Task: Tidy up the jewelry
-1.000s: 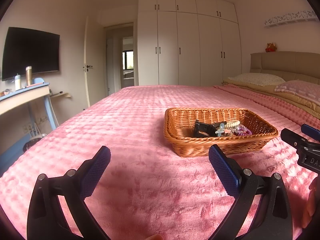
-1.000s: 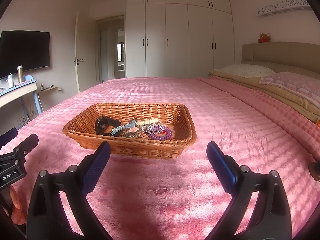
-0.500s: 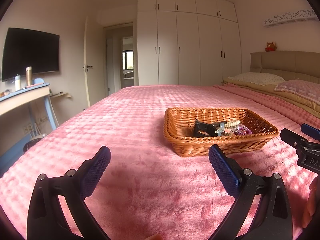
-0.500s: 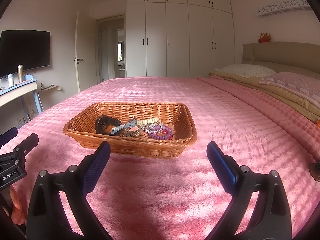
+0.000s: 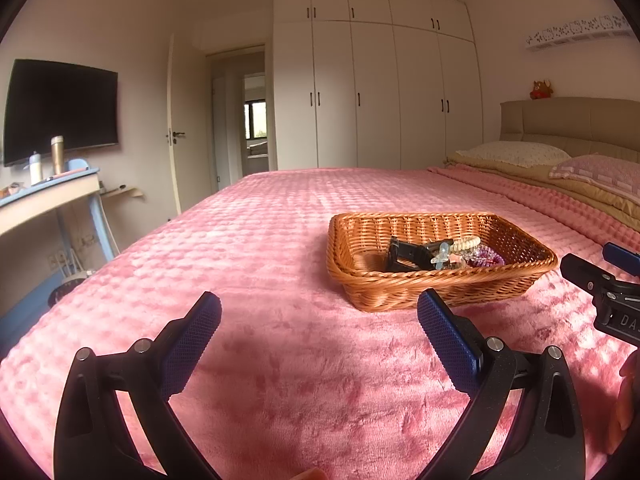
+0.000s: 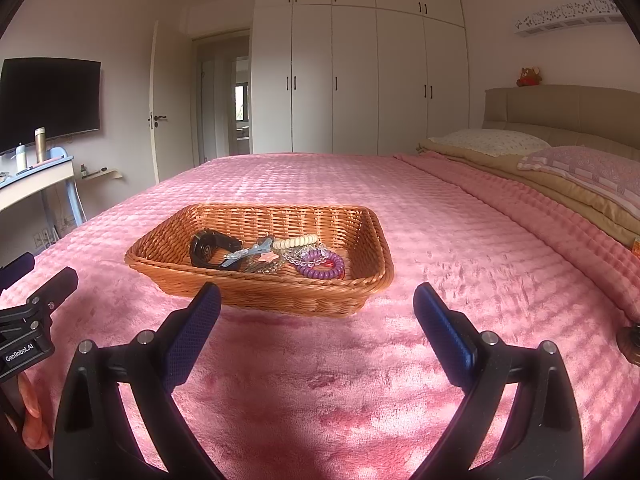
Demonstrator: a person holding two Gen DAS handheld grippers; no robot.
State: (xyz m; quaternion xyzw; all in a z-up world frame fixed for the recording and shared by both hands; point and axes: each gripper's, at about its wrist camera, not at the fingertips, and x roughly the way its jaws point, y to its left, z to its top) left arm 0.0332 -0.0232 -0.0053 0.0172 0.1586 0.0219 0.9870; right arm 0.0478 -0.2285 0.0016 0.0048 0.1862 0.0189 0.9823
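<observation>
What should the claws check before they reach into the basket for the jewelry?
1. Left claw open and empty: ok.
2. Right claw open and empty: ok.
3. Wicker basket sitting flat on the pink blanket: ok.
4. Purple coil bracelet lying on top, easy to grab: ok.
5. Beaded strands free of each other: cannot tell, they overlap.
6. Somewhere to sort the pieces into: cannot tell, none in view.

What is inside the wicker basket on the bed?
The wicker basket holds a black watch, a cream bead bracelet, a purple coil band and a pale blue clip. Items beneath this tangle are hidden.
</observation>
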